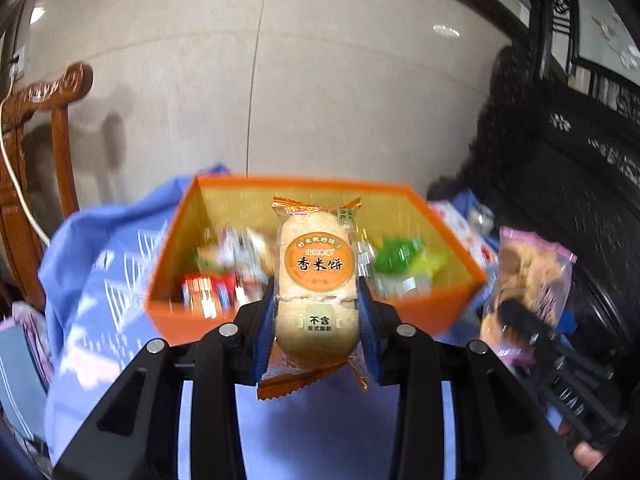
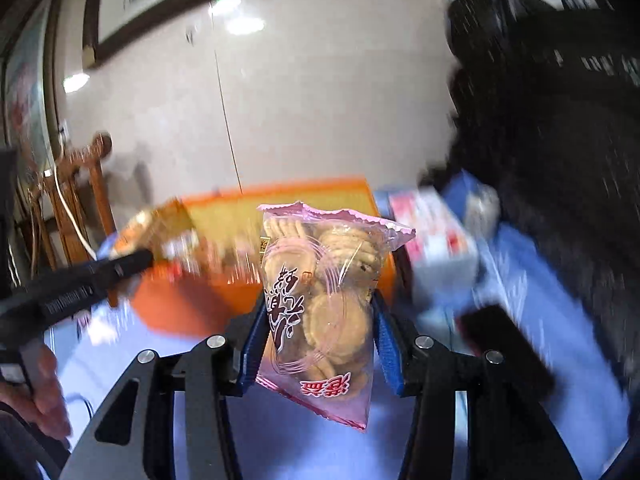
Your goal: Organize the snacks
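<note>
1. Left claw (image 1: 316, 320): closed on one rice cracker packet (image 1: 318, 276), blue pads pressing both sides of its lower half, packet upright, orange sealed end hanging below the grip.
2. Right claw (image 2: 316, 332): gripping one pink biscuit bag (image 2: 320, 300) at mid-body, bag upright and tilted a little, bottom corner dangling free. The same bag shows at the right edge of the left view, off to the side of the box.
3. Both packets are in the air above the blue cloth (image 1: 100, 264) on the counter, short of the orange box (image 1: 192, 316), which sits just beyond them.
4. Step in hand, as judged: carry each snack over the box rim and drop it inside. To do it well: clear the near wall before lowering, release over a bare patch of the yellow floor, keep the two claws apart so the bags do not collide, and avoid squeezing harder since both hold brittle food.
5. Inside the box: blurred wrapped snacks, red-and-white ones on the left (image 1: 208, 292), green ones on the right (image 1: 404, 256); an exact count cannot be told.
6. Beside the box on the right: one red-and-white pack (image 2: 432, 228), still outside.
7. Counts: two claws, two held packets, one box.
8. Far: one wooden chair (image 1: 40, 120) on the left, pale wall behind.
</note>
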A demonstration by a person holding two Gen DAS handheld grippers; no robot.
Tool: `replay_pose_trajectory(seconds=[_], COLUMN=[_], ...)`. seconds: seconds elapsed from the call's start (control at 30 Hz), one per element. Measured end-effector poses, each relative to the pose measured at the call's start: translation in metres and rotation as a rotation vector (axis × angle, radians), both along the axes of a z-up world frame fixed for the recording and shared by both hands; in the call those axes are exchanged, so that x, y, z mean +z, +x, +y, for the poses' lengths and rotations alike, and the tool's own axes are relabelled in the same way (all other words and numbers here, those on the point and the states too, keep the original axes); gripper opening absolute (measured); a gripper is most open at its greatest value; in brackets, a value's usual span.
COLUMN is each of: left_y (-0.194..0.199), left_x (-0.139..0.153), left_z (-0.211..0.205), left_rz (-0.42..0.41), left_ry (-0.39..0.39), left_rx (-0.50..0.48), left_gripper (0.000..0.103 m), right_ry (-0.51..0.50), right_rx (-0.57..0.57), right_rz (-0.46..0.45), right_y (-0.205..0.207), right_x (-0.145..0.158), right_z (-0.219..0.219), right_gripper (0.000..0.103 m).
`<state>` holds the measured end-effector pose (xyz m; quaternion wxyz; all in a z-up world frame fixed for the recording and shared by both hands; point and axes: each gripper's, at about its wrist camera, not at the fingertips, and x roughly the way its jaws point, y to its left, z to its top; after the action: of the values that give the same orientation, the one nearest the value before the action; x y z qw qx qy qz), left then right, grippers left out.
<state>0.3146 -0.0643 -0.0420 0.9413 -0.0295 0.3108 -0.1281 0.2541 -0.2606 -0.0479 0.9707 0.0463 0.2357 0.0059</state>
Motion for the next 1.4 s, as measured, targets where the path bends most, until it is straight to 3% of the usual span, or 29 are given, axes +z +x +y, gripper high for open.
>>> replay_pose_trajectory(seconds=[0.2,0.43,0.47,0.5,0.53,0.6,0.73,0.93,1.4], left_y=[0.054,0.106,0.111,0.112,0.112,0.108,0.095,0.075,0.045], left_x=[0.02,0.003,0.0,-0.002,-0.005,-0.002,0.004,0.01,0.023], left_z=[0.0,0.002,0.004,0.006,0.008,0.019,0.032,0.026,0.033], left_rz=[-0.033,0.015,0.025,0.037,0.059,0.078,0.073,0.056,0.048], left_ry=[0.005,0.043,0.052,0.062,0.088,0.106,0.062,0.142,0.142], left_rx=[0.013,0.048,0.061,0.074,0.114,0.171,0.188,0.187,0.199], left_gripper=[0.036,0.036,0.044,0.072,0.09,0.099,0.099,0.099,0.099], right_ry=[-0.024,0.031,0.032,0.025,0.011,-0.006,-0.019,-0.059,-0.031], right_rx=[0.052,0.08,0.082,0.085,0.07,0.022,0.006,-0.011,-0.05], right_rz=[-0.038,0.061,0.077,0.095,0.101,0.056,0.021,0.069,0.136], right_y=[0.069,0.134,0.141,0.144,0.142,0.127,0.105,0.086,0.071], right_x=[0.029,0.01,0.006,0.003,0.002,0.007,0.017,0.015,0.007], right_z=[0.009,0.015,0.018,0.02,0.021,0.02,0.024,0.027,0.015], right_gripper=[0.049,0.051,0.052,0.068,0.081,0.1,0.1,0.1,0.1])
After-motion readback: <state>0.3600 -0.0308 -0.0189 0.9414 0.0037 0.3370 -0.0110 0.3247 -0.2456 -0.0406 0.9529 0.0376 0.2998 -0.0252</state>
